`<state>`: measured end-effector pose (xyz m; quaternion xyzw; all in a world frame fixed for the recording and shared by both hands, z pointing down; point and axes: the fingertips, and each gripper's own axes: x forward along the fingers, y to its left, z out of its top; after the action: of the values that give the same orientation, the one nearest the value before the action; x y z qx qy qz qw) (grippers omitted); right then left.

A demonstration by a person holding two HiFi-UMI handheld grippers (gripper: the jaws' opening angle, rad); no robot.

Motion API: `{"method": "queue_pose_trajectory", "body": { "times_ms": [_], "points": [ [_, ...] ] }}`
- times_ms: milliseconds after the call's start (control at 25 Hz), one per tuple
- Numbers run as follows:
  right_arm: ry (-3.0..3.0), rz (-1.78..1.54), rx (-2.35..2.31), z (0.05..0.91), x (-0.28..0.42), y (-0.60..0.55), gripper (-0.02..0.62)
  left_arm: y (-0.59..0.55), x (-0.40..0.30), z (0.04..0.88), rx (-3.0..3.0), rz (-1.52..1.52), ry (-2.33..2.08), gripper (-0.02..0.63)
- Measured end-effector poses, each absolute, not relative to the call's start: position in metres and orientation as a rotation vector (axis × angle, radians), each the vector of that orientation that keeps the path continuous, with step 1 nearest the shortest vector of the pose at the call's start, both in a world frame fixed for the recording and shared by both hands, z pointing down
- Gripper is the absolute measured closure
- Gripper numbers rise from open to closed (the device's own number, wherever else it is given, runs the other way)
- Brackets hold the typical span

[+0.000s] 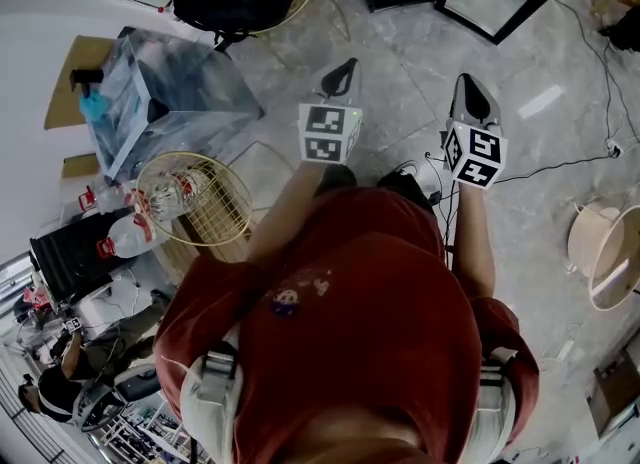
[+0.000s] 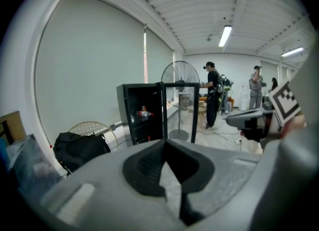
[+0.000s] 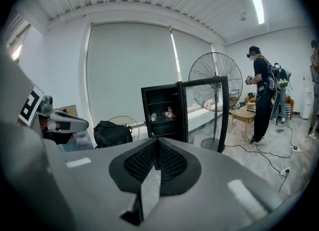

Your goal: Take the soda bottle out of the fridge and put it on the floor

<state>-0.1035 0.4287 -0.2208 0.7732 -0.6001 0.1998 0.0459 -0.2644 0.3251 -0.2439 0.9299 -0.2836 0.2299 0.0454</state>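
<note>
Red-labelled soda bottle (image 3: 170,114) inside fridge (image 3: 162,128), well apart from pressed-together left fingers (image 2: 147,168) and right fingers (image 3: 172,163).

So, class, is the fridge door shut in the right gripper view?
No, the fridge door stands open, with bottles visible on a shelf.

Black bag (image 3: 113,133) on floor, standing fan (image 3: 215,69) beyond

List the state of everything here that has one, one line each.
fridge, still stocked, shelves in view.
fridge door, swung open.
soda bottle, lying on a fridge shelf, not yet taken.
left gripper, shut, empty.
right gripper, shut, empty.
fan, upright; whether it is spinning cannot be told.
</note>
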Motion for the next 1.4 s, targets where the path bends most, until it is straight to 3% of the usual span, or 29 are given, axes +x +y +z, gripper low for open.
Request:
{"method": "queue_pose_trajectory", "body": {
  "times_ms": [880, 1160, 1280, 1400],
  "points": [
    [-1.927, 0.495, 2.418, -0.232, -0.066, 0.450, 0.580, 0.352, -0.209, -0.239, 2.856, 0.712, -0.825, 0.606],
    [-1.941, 0.458, 2.411, -0.238, -0.049, 0.421, 0.457, 0.322, -0.181, -0.244, 2.870, 0.655, -0.804, 0.606],
    [-1.939, 0.470, 2.402, -0.236, -0.042, 0.397, 0.442, 0.298, -0.177, -0.242, 2.863, 0.646, -0.810, 0.606],
    [-1.925, 0.456, 2.398, -0.237, -0.035, 0.372, 0.363, 0.275, -0.174, -0.240, 2.856, 0.648, -0.816, 0.606]
  ]
}}
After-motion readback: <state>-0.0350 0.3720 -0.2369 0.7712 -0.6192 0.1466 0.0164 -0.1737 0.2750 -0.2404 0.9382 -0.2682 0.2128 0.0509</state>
